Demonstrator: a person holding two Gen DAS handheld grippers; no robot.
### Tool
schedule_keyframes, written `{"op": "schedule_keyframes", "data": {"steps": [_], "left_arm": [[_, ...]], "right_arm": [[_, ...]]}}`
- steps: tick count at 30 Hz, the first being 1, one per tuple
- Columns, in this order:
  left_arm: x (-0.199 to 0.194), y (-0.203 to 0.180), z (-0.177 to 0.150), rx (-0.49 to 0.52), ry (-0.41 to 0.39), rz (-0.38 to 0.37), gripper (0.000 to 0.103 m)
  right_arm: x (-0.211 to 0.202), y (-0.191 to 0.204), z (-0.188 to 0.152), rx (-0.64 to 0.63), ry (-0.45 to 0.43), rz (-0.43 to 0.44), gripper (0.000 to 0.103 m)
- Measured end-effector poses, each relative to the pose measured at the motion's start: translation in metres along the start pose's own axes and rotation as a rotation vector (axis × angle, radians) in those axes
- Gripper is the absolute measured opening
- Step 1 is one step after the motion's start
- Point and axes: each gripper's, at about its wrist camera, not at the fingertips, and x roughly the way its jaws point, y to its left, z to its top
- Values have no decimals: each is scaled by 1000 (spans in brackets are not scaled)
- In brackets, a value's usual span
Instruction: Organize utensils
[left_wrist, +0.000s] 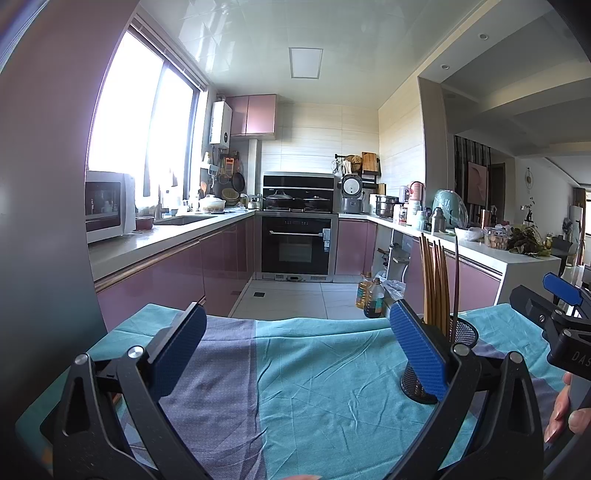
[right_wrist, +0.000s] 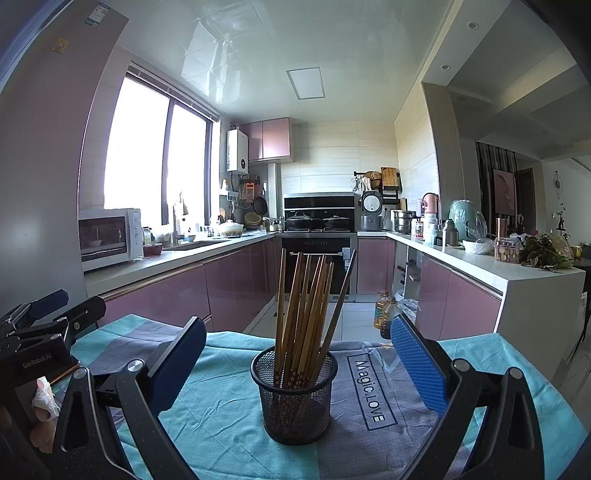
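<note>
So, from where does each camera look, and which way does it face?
Left wrist: sits on the left gripper, faces the kitchen over the cloth; own open jaws, right gripper at right.
Right wrist: on the right gripper, faces the mesh cup of chopsticks; open jaws.
Shared: cup, chopsticks, cloth.
</note>
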Motion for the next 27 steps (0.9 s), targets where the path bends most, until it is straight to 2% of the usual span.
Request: {"op": "schedule_keyframes", "data": {"steps": [27], "left_arm": [[1, 1, 1, 3, -1, -4, 98]], "right_arm": [[1, 0, 0, 3, -2, 2, 97]]}}
